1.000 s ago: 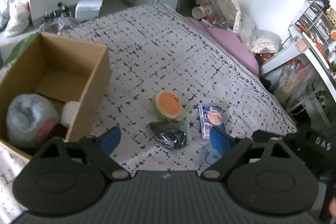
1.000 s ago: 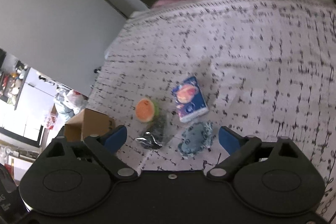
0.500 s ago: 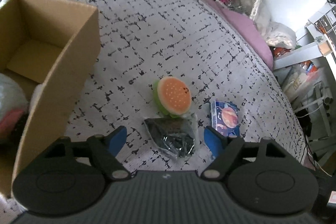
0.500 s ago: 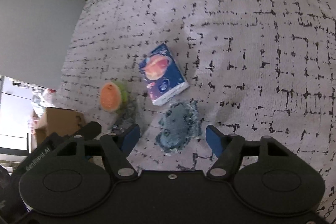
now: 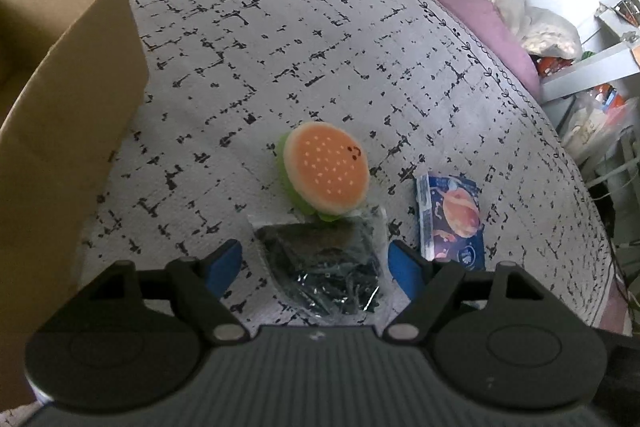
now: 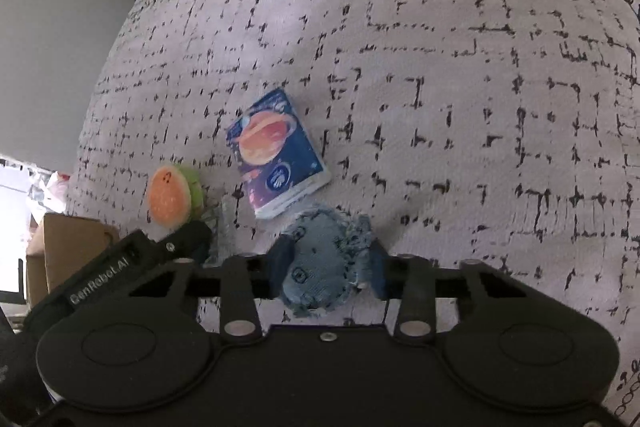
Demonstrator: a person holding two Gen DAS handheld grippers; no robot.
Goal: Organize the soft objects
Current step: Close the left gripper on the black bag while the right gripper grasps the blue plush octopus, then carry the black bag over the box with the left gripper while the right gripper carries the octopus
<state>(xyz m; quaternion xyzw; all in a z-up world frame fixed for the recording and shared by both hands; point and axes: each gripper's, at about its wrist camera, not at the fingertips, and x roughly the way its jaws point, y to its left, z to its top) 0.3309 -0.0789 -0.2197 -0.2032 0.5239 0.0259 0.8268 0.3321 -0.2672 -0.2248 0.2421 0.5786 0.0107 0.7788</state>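
Near the bedspread's [image 6: 440, 47] front edge, your right gripper [image 6: 326, 273] is clenched on the denim patch [image 6: 320, 267]; your left gripper [image 5: 316, 263] straddles the black packet [image 5: 324, 267], jaws released. Next, I think, close left, then carry both to the cardboard box [image 5: 68, 115].

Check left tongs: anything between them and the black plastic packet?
Nothing visible. The left tongs are open, with the black packet lying directly between the fingers. The burger toy sits just beyond it, overlapping its far edge, not in the approach path.
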